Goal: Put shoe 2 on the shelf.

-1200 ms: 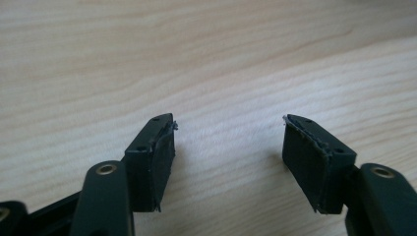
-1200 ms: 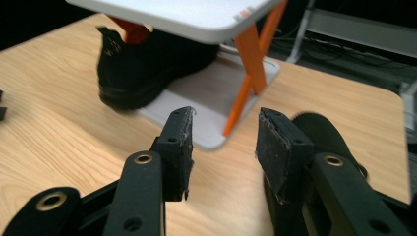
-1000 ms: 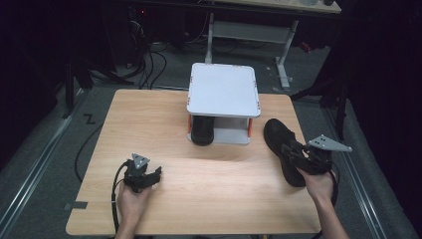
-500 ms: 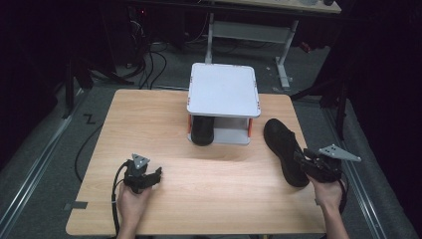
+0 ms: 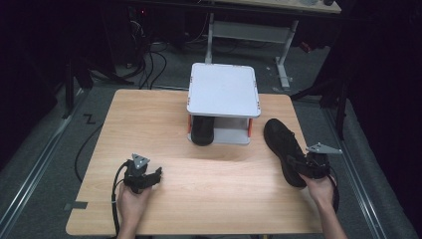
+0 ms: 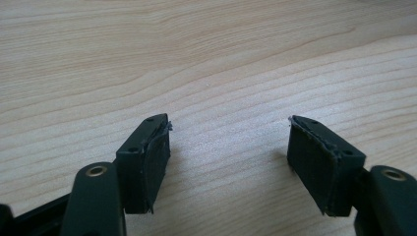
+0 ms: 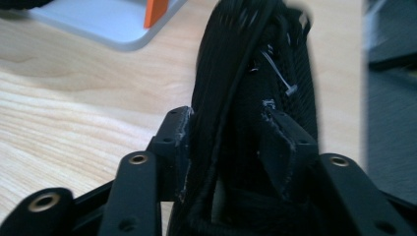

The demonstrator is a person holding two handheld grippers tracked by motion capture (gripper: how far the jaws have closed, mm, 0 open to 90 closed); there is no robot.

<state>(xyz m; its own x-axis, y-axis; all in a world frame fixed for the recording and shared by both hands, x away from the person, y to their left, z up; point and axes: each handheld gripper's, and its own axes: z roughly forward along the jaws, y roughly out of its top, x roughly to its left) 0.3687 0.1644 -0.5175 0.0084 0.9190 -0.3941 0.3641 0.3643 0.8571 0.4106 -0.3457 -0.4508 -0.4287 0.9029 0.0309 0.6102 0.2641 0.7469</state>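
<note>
black shoe [image 5: 283, 149] | lying on table's right edge | toe pointing away

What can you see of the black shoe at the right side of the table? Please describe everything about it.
The black shoe lies on the wooden table, right of the small white shelf, toe pointing away from the person. It looks like woven fabric with black laces. The right gripper has its jaws around the heel collar, one outside and one inside the opening.

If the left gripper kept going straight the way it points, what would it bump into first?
Probably nothing soon: the left gripper points, jaws open, across bare table. In the high view it aims right, roughly toward the black shoe, though depth is unclear.
</note>
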